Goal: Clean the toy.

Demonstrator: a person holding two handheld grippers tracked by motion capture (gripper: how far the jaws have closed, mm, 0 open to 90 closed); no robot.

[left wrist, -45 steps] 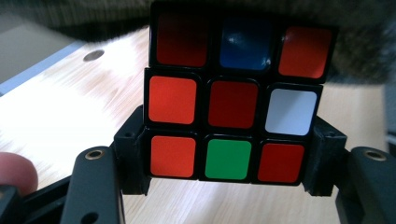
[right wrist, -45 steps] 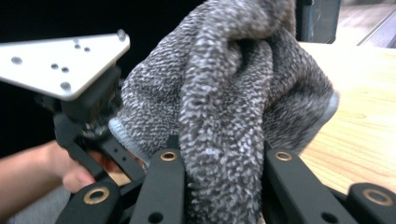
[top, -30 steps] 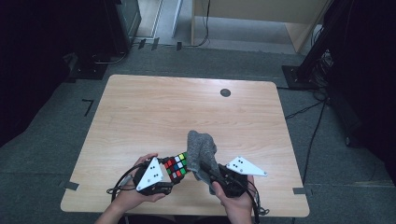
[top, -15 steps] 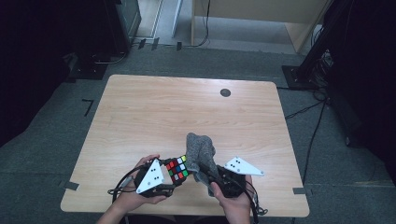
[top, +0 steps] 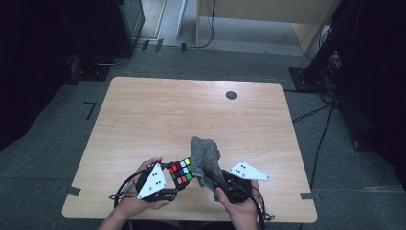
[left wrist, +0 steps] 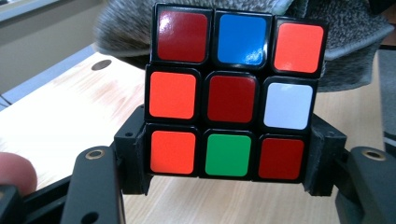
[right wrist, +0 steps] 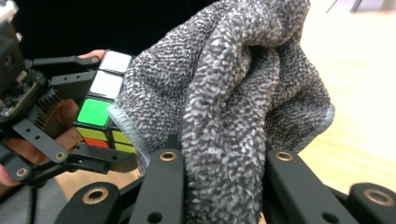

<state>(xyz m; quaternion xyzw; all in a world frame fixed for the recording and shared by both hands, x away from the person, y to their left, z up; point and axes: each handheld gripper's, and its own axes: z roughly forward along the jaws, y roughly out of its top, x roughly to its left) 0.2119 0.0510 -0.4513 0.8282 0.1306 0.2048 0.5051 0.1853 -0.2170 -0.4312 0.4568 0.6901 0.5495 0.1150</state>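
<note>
Dark grey carpet is surrounding the pale wooden bench point(top: 143, 120), and at its near edge the left gripper point(top: 173, 184) is pinching a Rubik's cube point(left wrist: 233, 93) between its fingers point(left wrist: 133, 154) while the right gripper point(top: 218, 176) is clamping a bunched grey towel point(right wrist: 243, 93) that is draping against the cube's far side. Wiping is looking underway, with other faces seemingly left to do. Compared with a second ago, both hands are sitting almost unchanged.
</note>
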